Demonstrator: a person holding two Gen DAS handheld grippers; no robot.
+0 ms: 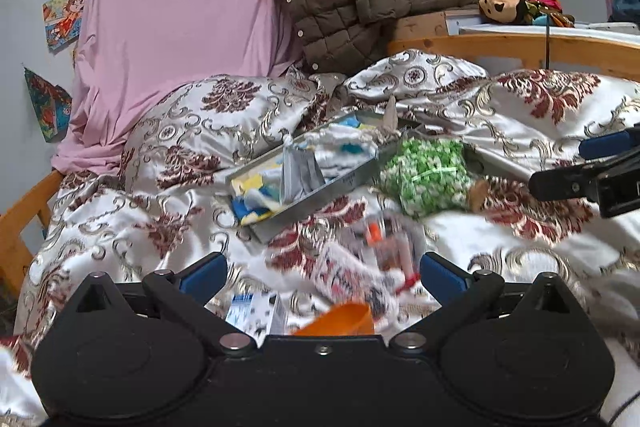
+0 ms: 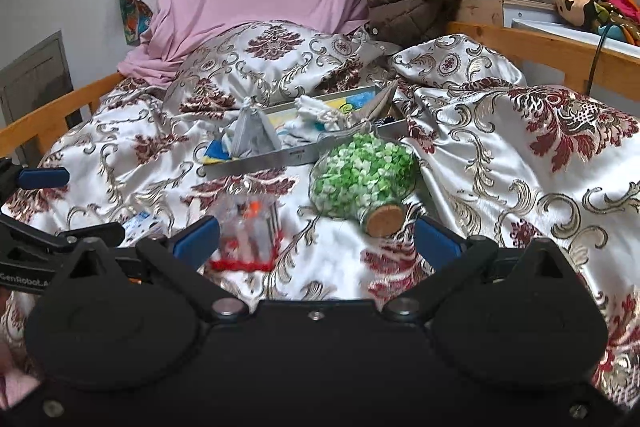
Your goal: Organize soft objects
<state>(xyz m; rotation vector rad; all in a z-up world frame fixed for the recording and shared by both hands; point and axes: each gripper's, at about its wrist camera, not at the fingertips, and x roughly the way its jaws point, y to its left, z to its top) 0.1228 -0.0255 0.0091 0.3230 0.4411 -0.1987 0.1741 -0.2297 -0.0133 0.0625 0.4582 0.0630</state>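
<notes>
Bare quilt (image 2: pixel 500 187) lies right of the bottle (image 2: pixel 362 179); tray (image 2: pixel 280 157) blocks behind.

Grey metal tray (image 2: pixel 296 157) lies tilted on the rumpled patterned bedspread (image 2: pixel 500 155), holding white-blue-yellow soft cloths (image 2: pixel 320 117) and an upright grey pouch (image 2: pixel 254 135). Corked jar of green-white bits (image 2: pixel 360 181) lies on its side just beside the tray. Clear red-trimmed pouch (image 2: pixel 248 235) lies nearer, blurred.
</notes>
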